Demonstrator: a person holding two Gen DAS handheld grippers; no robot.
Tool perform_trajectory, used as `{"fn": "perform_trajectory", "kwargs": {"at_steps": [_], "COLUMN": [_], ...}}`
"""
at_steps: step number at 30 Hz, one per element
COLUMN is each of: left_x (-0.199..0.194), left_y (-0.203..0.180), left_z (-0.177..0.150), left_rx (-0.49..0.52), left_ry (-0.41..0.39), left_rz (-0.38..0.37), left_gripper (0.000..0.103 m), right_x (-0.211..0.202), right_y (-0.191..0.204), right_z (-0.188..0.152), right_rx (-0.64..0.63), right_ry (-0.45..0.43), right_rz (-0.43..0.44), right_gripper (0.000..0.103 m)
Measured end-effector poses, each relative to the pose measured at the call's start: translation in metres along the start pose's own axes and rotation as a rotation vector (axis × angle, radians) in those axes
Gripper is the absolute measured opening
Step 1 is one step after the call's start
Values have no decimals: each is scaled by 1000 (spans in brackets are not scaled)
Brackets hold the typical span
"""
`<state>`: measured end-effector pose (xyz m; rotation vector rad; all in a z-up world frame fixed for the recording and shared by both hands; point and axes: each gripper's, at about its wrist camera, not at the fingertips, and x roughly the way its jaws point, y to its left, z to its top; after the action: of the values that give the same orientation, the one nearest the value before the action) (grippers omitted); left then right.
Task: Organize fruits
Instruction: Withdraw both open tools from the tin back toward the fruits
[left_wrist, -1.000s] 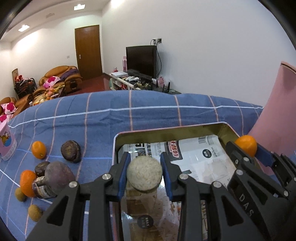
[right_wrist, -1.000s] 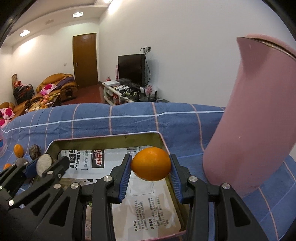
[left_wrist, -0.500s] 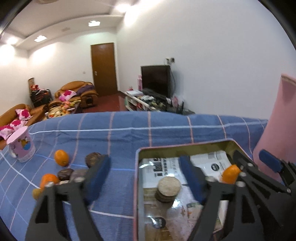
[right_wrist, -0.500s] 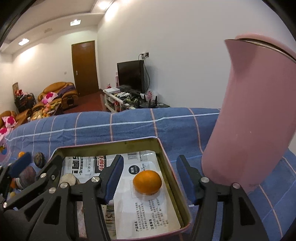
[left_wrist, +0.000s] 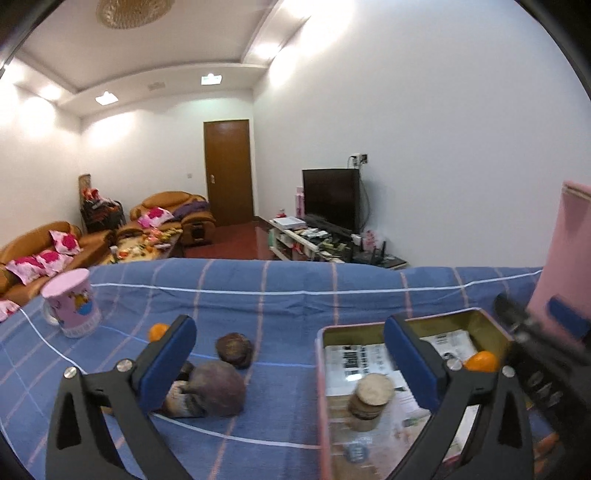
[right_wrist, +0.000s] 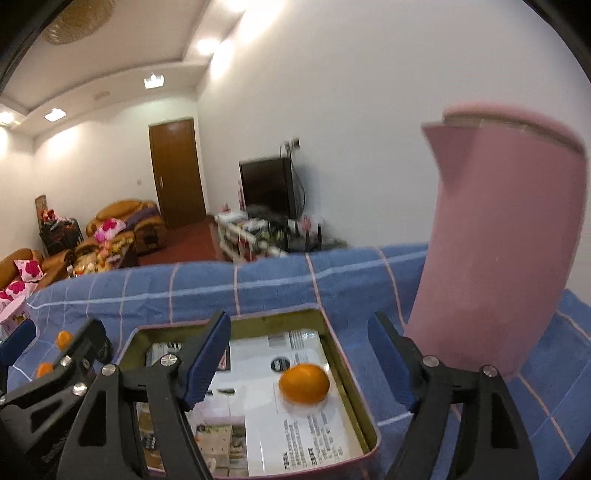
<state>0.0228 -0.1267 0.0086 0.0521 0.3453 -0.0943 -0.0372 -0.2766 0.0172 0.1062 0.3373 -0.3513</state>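
Left gripper (left_wrist: 288, 354): its jaws are opening and stand very wide, with nothing pressed between the blue pads; it hovers above the near left part of the tin.
Right gripper (right_wrist: 299, 354): its jaws are opening too; the orange lies below the gap, free of both pads.
Tin tray (right_wrist: 334, 339): a shallow metal tin with a printed paper on its bottom, on the blue checked cloth (left_wrist: 280, 295), just beside the tall pink jug (right_wrist: 498, 240).
Orange (right_wrist: 304, 383): it rests on the paper in the right part of the tin, near the right wall.
Kiwi (left_wrist: 373, 386): a pale brown round fruit, in the left part of the tin; the picture is blurred here, so its exact shape is not sure.
Loose fruits: dark purple-brown fruits (left_wrist: 218, 384) and a small orange (left_wrist: 158, 331) lie on the cloth, left of the tin.
Pink cup (left_wrist: 72, 302): stands far left, well apart.
Handling, as a judgement: the dark fruits look light and round, they can roll; the skin seems firm but the inside may bruise.
Where to hold: across the widest middle, with gentle pressure.
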Motion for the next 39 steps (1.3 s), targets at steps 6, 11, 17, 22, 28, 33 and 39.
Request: {"fn": "perform_trajectory", "kwargs": {"at_steps": [6, 11, 17, 22, 28, 33, 39], "left_x": [1, -3, -8, -10, -11, -11, -11], "left_y": [13, 19, 27, 36, 47, 61, 85], "left_z": [-4, -7, -10, -13, -17, -21, -23], "left_rx": [0, 12, 3, 1, 2, 17, 42], "left_ry": [3, 23, 42, 64, 102, 136, 151], "left_rz": [21, 13, 9, 2, -25, -53, -26], "left_gripper": [103, 103, 103, 103, 103, 103, 103], "right_x": [-6, -3, -8, -7, -8, -10, -15], "right_y": [12, 17, 19, 24, 32, 44, 69], "right_z": [-2, -4, -9, -11, -15, -18, -24], "right_rx": [-65, -85, -52, -28, -29, -46, -78], "right_ry": [-50, -7, 15, 41, 69, 86, 105], "right_rz": [-15, 4, 34, 60, 84, 91, 140], "right_gripper": [90, 90, 90, 90, 90, 90, 90]}}
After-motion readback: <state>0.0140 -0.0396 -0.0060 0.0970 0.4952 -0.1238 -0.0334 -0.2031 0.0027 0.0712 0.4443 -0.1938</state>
